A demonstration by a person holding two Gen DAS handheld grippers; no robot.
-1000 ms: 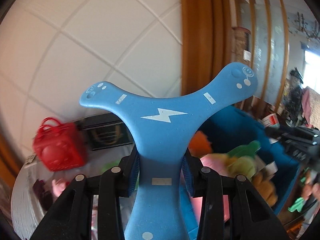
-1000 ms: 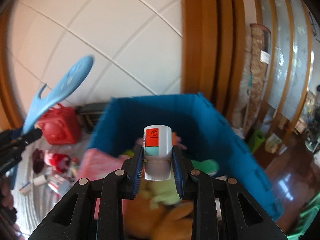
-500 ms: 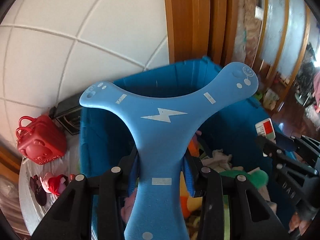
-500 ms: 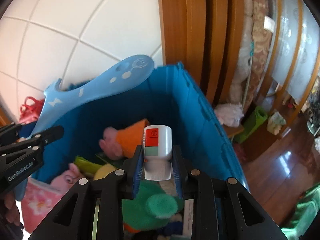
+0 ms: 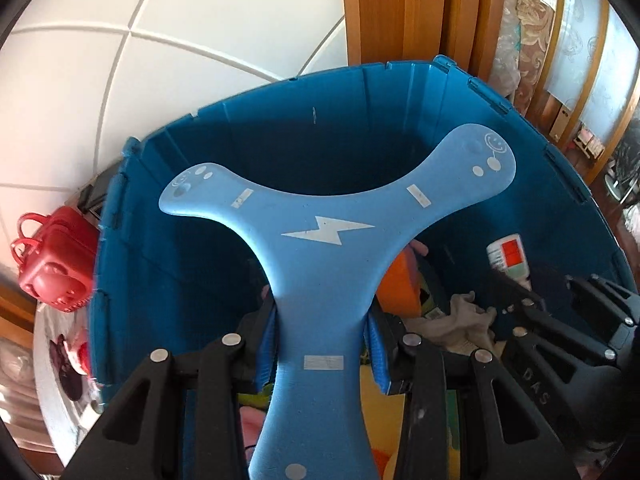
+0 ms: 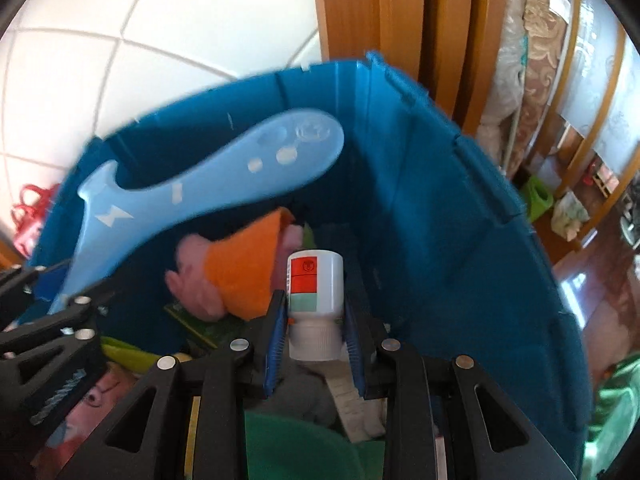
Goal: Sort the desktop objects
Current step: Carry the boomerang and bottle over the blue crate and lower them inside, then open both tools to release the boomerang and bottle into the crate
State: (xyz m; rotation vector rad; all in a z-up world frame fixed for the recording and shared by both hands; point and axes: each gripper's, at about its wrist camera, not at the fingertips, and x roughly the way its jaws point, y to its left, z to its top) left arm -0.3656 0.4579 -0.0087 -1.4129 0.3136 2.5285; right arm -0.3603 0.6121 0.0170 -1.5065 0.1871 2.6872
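My left gripper (image 5: 324,344) is shut on one arm of a light blue three-armed boomerang (image 5: 328,236) with a white lightning bolt, and holds it over the open blue bin (image 5: 304,136). My right gripper (image 6: 314,328) is shut on a white bottle (image 6: 316,292) with a red and green label, also held inside the bin (image 6: 440,200). The boomerang (image 6: 208,188) and the left gripper (image 6: 48,340) show at the left of the right wrist view. The bottle (image 5: 508,256) and the right gripper (image 5: 560,320) show at the right of the left wrist view.
The bin holds soft toys: an orange and pink plush (image 6: 240,272), a green one (image 6: 296,444), a pink pig toy (image 6: 96,400). A red toy bag (image 5: 52,268) and small items lie on the table left of the bin. Wooden door frame behind.
Both grippers have moved forward and down over the bin with their objects held. The bin now fills both views and the red bag has slid to the left edge.
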